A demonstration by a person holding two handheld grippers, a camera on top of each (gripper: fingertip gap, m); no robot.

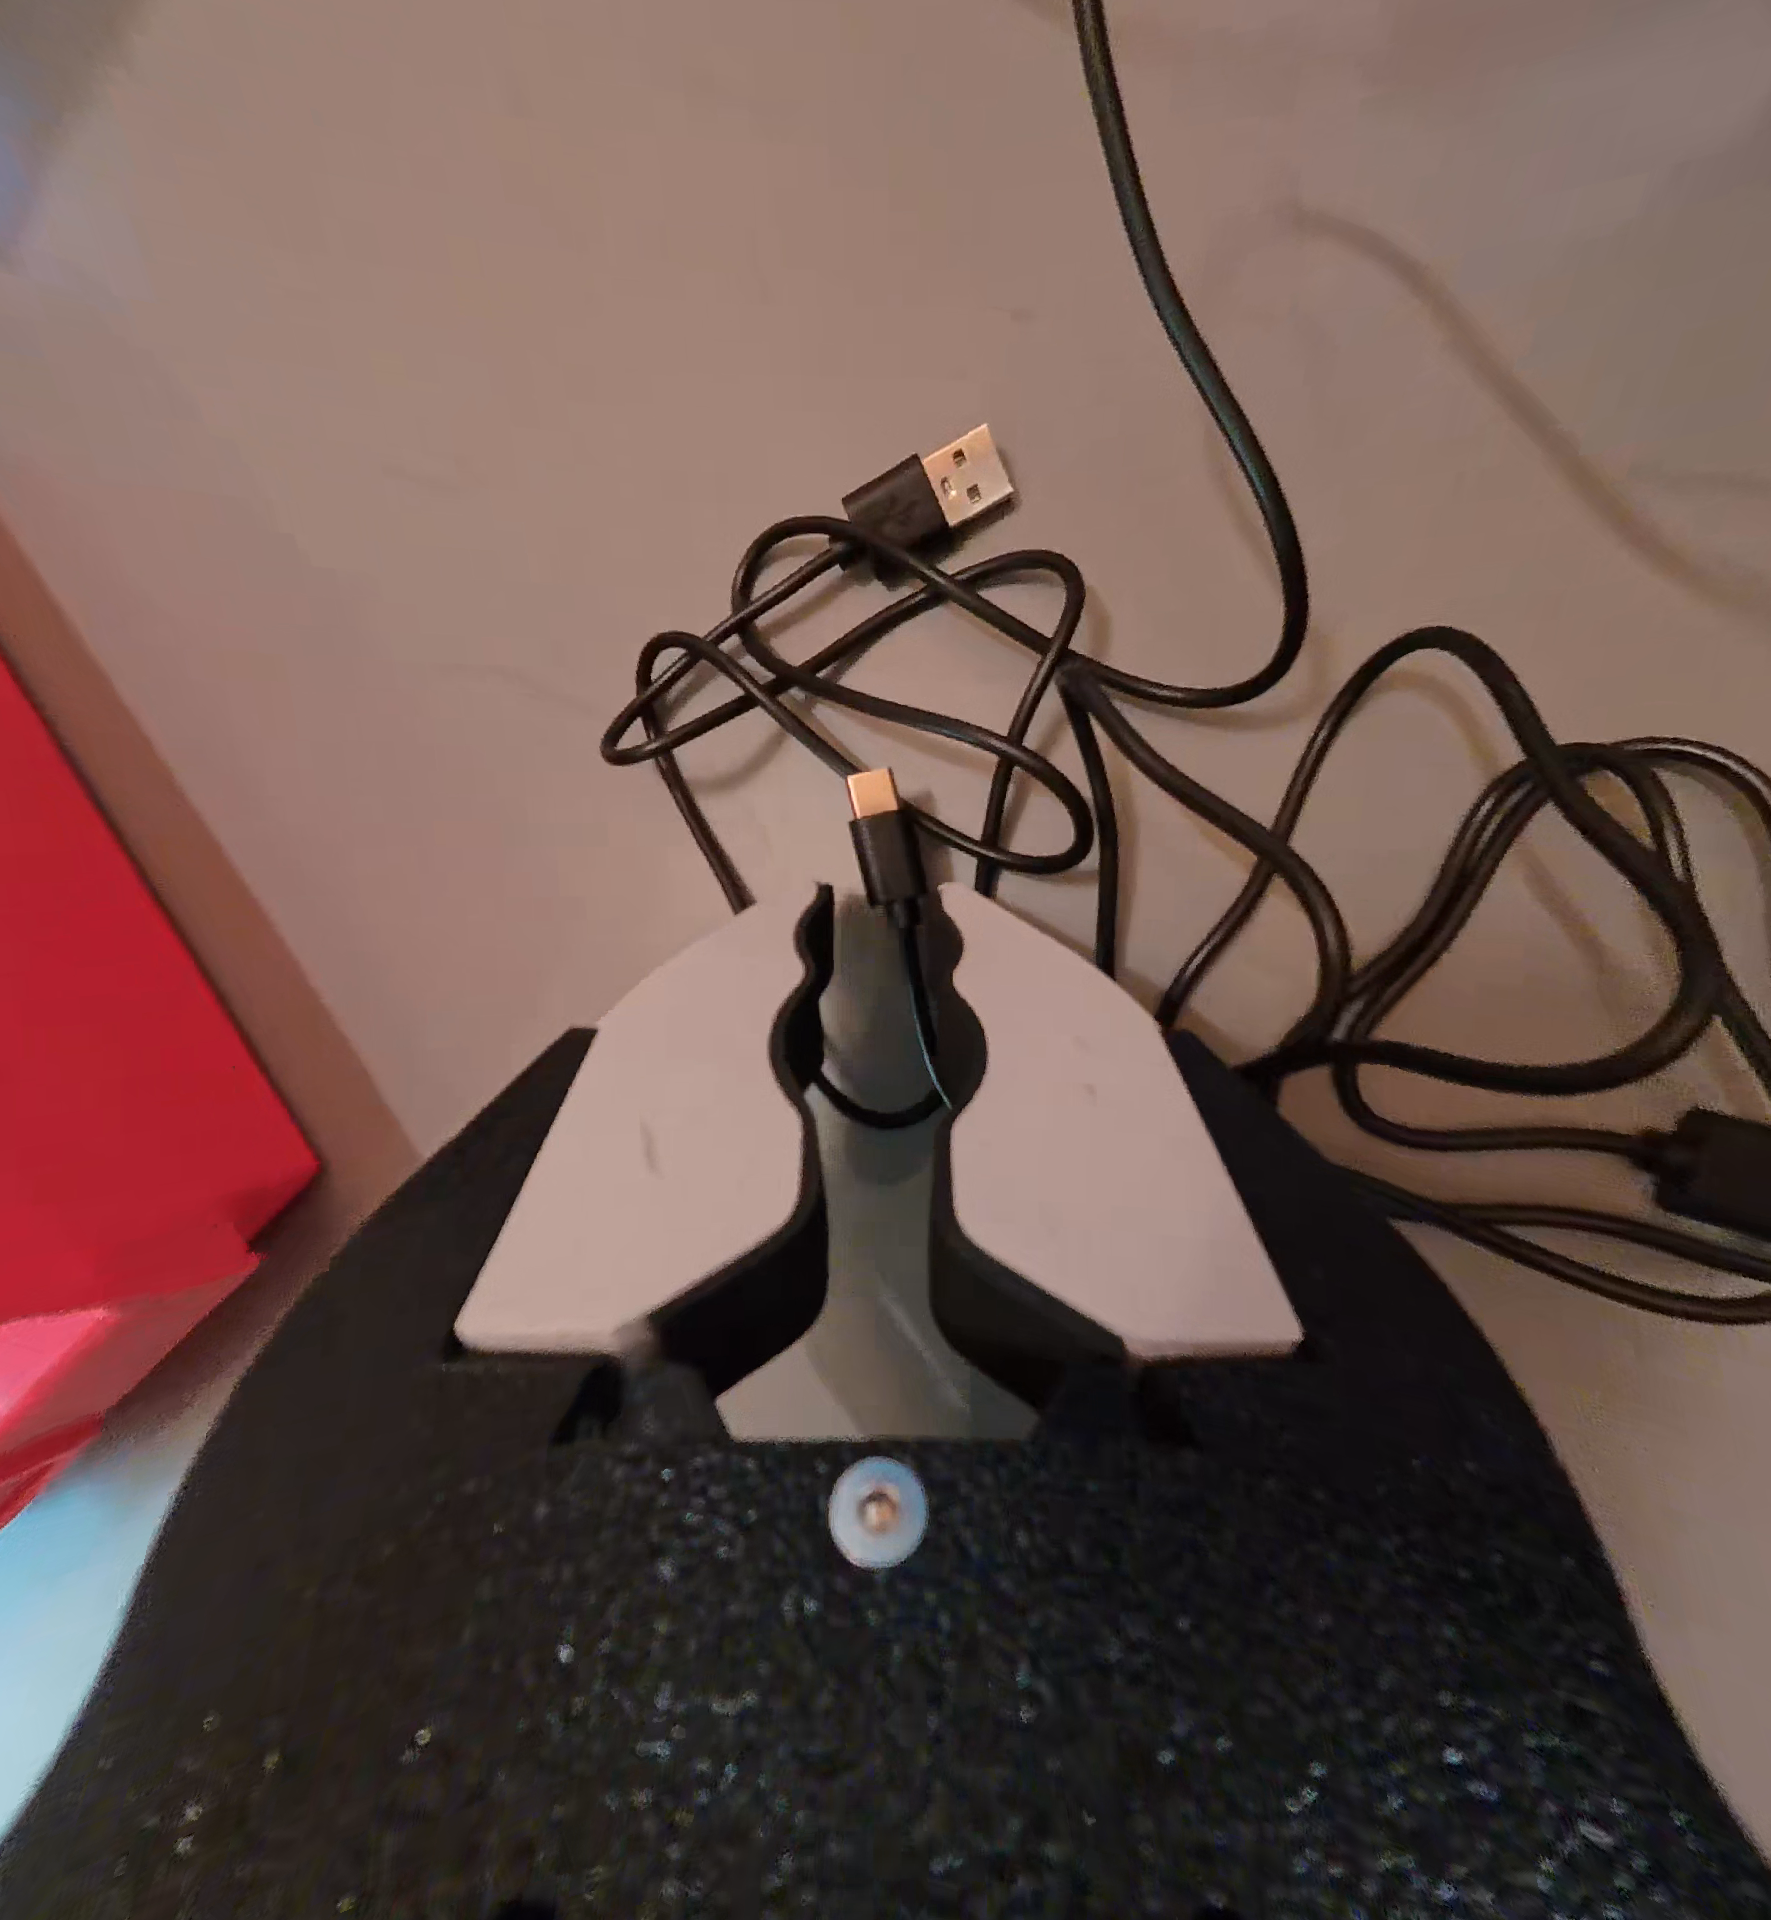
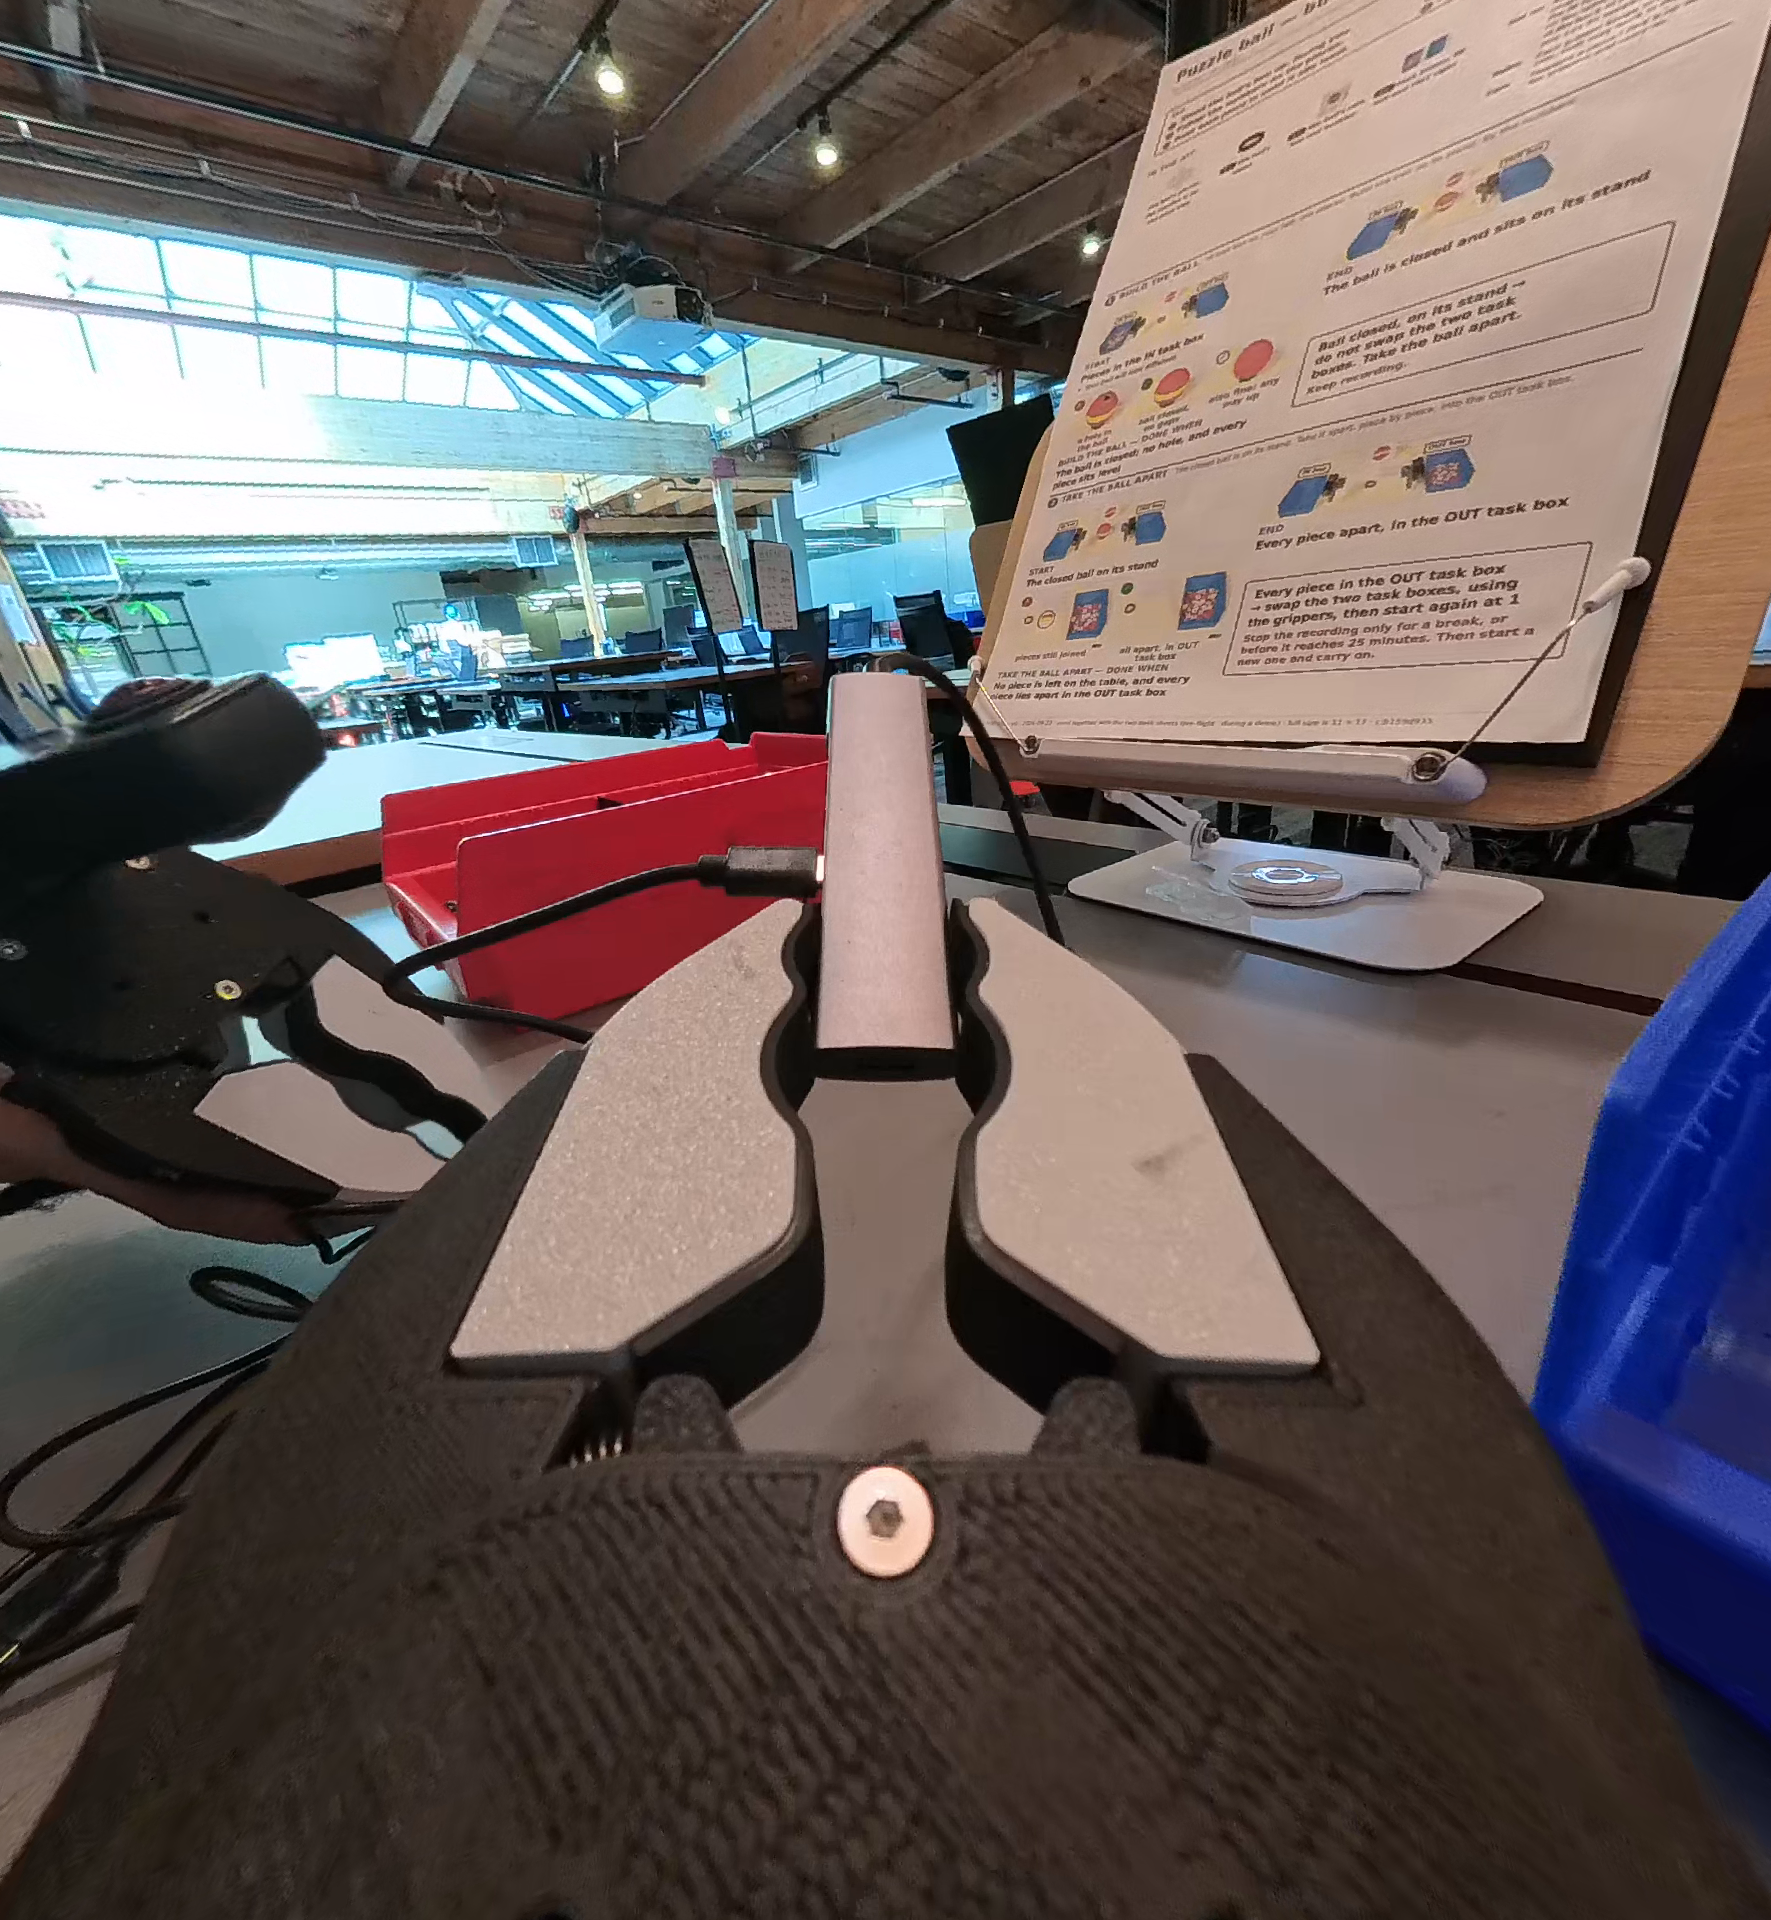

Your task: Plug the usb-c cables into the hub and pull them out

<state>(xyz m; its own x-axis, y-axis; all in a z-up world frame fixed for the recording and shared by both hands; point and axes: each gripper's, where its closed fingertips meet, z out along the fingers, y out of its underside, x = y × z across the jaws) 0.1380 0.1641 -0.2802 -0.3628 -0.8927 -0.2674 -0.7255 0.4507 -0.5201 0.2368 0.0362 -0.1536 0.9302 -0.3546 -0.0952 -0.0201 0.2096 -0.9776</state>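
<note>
Two grips: left gripper (image 1: 881, 914) clenched on black usb-c cable (image 1: 886, 847); right gripper (image 2: 886, 935) clamping upright grey metal hub (image 2: 881, 883), bare tabletop (image 2: 1380, 1091) beyond.

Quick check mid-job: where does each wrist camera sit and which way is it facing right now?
Left wrist view: on the left gripper, tilted down at the table; a USB-C plug pokes out between its fingers, loose cables beyond.
Right wrist view: on the right gripper, facing level across the room; its fingers clamp the hub, one cable plugged in; the left gripper and a hand show at left.
Shared: the red bin, table, cables.
</note>
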